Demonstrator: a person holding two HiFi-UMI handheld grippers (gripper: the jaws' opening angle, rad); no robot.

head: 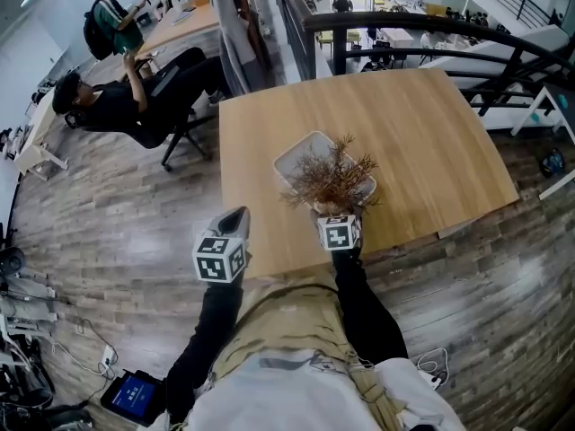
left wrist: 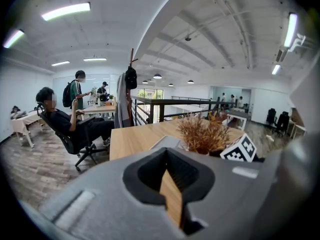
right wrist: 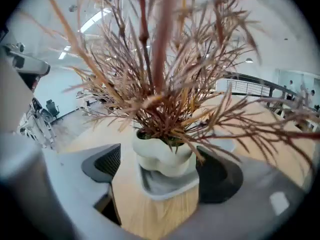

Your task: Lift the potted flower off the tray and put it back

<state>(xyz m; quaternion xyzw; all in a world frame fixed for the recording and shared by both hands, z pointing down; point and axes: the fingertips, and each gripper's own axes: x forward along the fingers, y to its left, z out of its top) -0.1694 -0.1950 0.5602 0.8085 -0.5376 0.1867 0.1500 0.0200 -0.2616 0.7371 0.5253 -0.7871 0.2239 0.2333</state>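
A potted flower with dry brown stems stands in a white pot on the near corner of a white tray on the wooden table. My right gripper is at the pot from the near side. In the right gripper view this gripper is open, with the pot between its dark pads and a gap on the left side. The pot rests on the tray. My left gripper hovers at the table's near edge, left of the tray, shut on nothing. It looks toward the plant.
The wooden table ends just in front of me. A black railing runs behind its far edge. Left of the table a seated person leans back in an office chair, and another person stands at desks beyond.
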